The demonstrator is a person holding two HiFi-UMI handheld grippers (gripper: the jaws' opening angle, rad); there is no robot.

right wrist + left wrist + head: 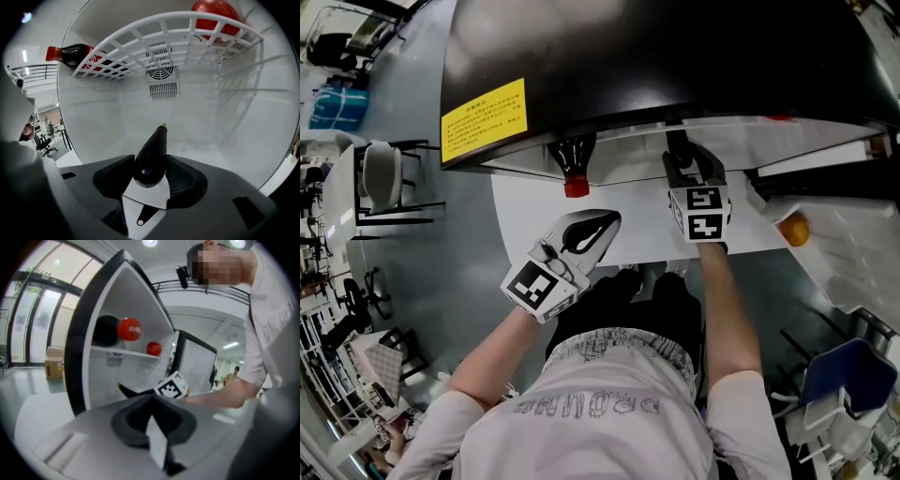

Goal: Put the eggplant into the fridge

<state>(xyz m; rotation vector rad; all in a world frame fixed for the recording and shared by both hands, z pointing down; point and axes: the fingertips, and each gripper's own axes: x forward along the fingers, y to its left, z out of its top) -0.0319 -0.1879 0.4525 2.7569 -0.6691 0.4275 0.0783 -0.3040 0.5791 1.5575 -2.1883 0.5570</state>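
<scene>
A dark purple eggplant with a green tip is clamped between the jaws of my right gripper, pointing into the white fridge below its wire shelf. In the head view the right gripper reaches into the open fridge. The left gripper hangs outside in front of the fridge, shut with nothing in it. The left gripper view shows its jaws closed, with the eggplant tip and the right gripper's marker cube beyond them.
A cola bottle and a red fruit lie on the wire shelf above the eggplant. A fan vent sits in the back wall. The fridge door stands open at right with an orange in it.
</scene>
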